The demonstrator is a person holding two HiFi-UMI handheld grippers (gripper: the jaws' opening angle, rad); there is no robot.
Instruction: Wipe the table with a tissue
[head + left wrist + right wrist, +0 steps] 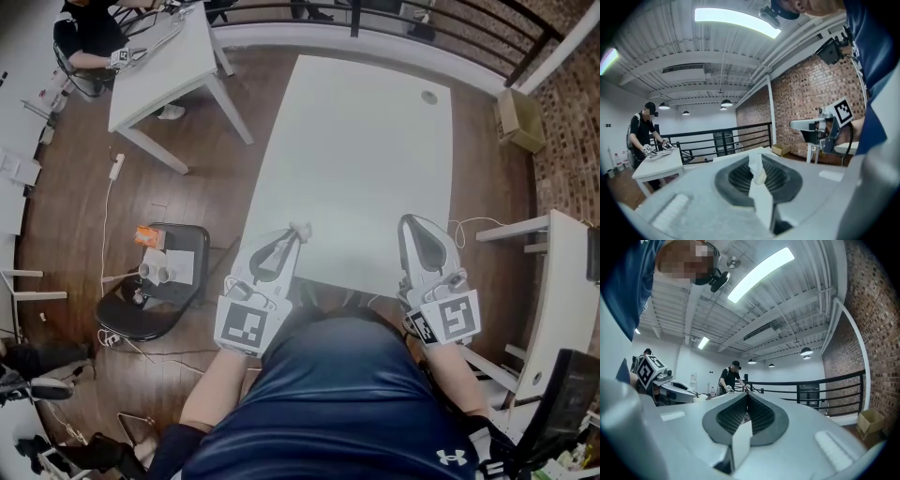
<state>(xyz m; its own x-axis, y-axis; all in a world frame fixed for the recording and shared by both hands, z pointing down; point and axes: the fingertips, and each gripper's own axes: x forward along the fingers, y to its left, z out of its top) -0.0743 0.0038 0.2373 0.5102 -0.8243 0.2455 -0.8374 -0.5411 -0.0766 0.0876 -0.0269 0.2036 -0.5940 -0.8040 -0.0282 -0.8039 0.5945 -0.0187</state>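
From where I stand, the person faces a long white desk (pixel 356 150) with both grippers held over its near edge. The left gripper (pixel 296 233), at about 7 o'clock of the desk, has its jaws pressed together on a white tissue (pixel 303 230). Its own view shows the crumpled tissue (pixel 757 174) pinched between the ribbed pads, with a strip hanging out toward the camera. The tissue sits above the near left corner of the desk; I cannot tell whether it touches the surface. The right gripper (pixel 406 224), at about 5 o'clock, has its jaws closed against each other with nothing between them, as the right gripper view (pixel 747 397) shows plainly. The two grippers are well apart, with bare desk between them. A black chair (pixel 131 319) stands off the desk at 8 o'clock, with an orange packet (pixel 148 236) at its far edge. A second desk (pixel 178 56) with a person (pixel 84 37) lies at 11 o'clock, a cardboard box (pixel 520 117) at 2 o'clock and a black railing (pixel 394 14) at 12.
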